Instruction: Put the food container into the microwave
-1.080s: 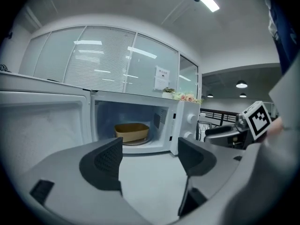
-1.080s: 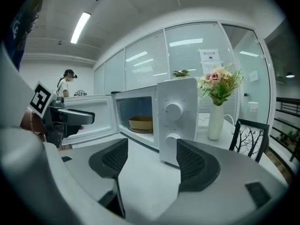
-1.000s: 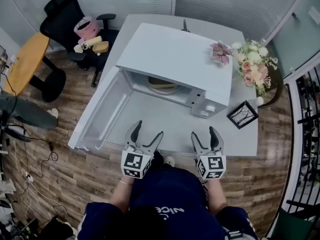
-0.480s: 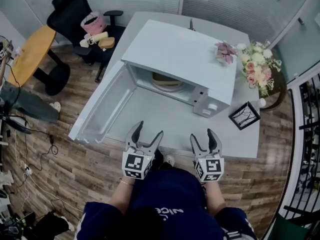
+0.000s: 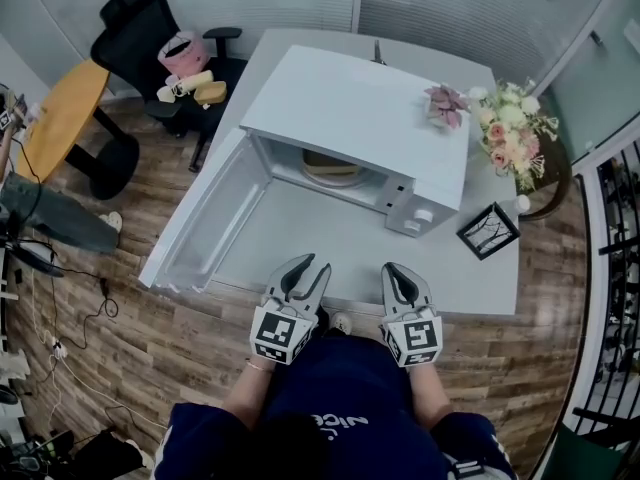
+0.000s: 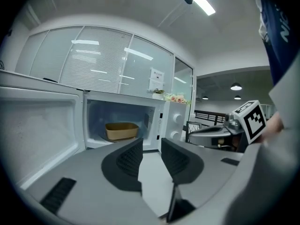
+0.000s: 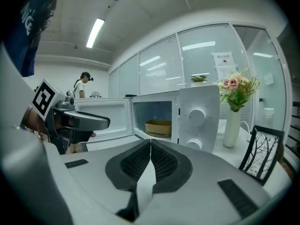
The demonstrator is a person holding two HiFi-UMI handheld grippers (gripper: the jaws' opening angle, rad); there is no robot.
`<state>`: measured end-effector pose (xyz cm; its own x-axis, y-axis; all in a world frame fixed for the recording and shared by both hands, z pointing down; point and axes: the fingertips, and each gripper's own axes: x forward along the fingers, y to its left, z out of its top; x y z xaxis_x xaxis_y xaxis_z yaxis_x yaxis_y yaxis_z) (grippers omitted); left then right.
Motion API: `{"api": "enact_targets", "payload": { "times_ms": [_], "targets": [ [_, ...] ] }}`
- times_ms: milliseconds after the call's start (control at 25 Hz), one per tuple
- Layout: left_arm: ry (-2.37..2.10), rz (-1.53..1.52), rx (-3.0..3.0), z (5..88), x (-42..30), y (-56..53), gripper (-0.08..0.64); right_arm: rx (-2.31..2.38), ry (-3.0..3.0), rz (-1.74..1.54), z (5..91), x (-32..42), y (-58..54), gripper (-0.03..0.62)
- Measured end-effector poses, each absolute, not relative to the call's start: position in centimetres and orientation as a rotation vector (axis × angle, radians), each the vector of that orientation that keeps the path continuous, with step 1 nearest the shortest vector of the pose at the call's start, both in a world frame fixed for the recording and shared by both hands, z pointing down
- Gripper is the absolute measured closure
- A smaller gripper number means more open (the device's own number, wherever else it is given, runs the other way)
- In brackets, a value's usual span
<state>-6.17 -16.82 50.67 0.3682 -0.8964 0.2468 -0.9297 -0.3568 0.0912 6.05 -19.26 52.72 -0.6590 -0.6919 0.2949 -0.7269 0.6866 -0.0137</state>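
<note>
The white microwave point(image 5: 355, 118) stands on the grey table point(image 5: 300, 238) with its door point(image 5: 205, 223) swung wide open to the left. A tan food container point(image 5: 330, 166) sits inside on the turntable; it also shows in the left gripper view point(image 6: 121, 131) and the right gripper view point(image 7: 158, 127). My left gripper point(image 5: 306, 266) hovers at the table's near edge. Its jaws have just been closing, and a narrow gap with nothing in it remains point(image 6: 151, 144). My right gripper point(image 5: 396, 270) is beside it; its jaws have just closed, pads touching, empty point(image 7: 150, 142).
A vase of flowers point(image 5: 510, 128) and a black picture frame point(image 5: 486, 230) stand right of the microwave. A small pink plant point(image 5: 442, 103) sits on its top. An office chair point(image 5: 150, 38) and a yellow round table point(image 5: 55, 118) are at far left. A person point(image 7: 83, 86) stands far off.
Both pairs of jaws have narrowed from wide open: the right ones now meet, the left ones keep a small gap. Both grippers edged slightly toward the table.
</note>
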Motion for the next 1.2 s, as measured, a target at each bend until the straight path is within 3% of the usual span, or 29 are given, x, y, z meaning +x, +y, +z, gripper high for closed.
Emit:
{"api": "enact_targets", "payload": {
  "times_ms": [160, 1200],
  "targets": [
    [-1.616, 0.212, 2.4, 51.2, -6.1, -16.9, 0.555, 1.09, -2.652, 0.196, 52.6, 5.2, -19.2, 0.583],
    [-1.585, 0.18, 2.381, 52.0, -6.3, -17.7, 0.557, 1.07, -2.574, 0.115, 53.0, 5.3, -20.0, 0.584]
  ]
}}
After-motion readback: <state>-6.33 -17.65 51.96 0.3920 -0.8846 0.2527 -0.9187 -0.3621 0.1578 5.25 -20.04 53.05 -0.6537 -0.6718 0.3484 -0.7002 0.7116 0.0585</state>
